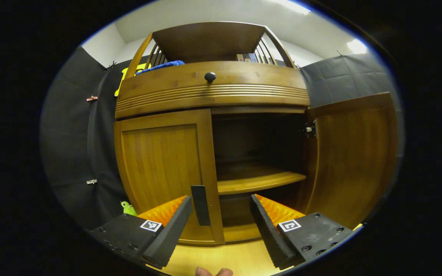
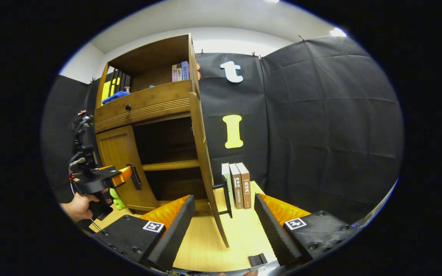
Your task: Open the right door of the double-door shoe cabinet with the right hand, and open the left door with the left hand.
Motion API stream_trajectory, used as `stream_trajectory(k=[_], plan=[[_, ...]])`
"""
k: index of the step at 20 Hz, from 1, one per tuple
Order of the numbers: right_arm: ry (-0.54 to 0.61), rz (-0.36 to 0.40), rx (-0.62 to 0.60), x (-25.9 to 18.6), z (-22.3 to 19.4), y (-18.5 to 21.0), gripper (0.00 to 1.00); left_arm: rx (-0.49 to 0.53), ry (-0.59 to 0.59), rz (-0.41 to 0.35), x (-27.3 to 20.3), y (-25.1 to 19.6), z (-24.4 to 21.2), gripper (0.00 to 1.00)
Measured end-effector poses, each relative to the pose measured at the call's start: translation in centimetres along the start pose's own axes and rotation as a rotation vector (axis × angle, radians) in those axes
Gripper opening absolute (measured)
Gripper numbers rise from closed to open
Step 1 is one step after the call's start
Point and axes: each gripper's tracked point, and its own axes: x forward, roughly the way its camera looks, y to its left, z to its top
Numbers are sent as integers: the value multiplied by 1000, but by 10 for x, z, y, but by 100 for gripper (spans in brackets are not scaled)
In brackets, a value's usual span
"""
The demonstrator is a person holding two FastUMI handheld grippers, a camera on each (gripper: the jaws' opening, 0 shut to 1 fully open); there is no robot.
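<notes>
We hold the left gripper [image 1: 221, 214], fingers spread wide, around the left door's handle [image 1: 200, 205]; closing off-centre, we risk slipping; right gripper [image 2: 225, 218] hangs released.

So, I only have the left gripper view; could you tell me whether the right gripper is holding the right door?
Observer: No. The right gripper is open, its fingers either side of the right door, pressing on nothing.
Operator: Thank you. Is anything standing beyond that door?
Observer: Three books stand upright on the table, just past the door, by the wall.
Operator: And how does my gripper sit from the side?
Observer: The left gripper has its fingertips at the left handle; I cannot tell whether they touch.
</notes>
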Motion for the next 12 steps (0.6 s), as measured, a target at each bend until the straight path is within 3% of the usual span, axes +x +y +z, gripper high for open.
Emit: stream_trajectory(k=[4,8,12], plan=[[-12,25,-10,-1,5,28,98,11,34,18,37,16,-27,92],[-1,44,0,7,7,54,98,-11,48,53,74,34,-43,76],[-5,52,-28,16,9,72,98,-26,64,60,103,40,-55,69]])
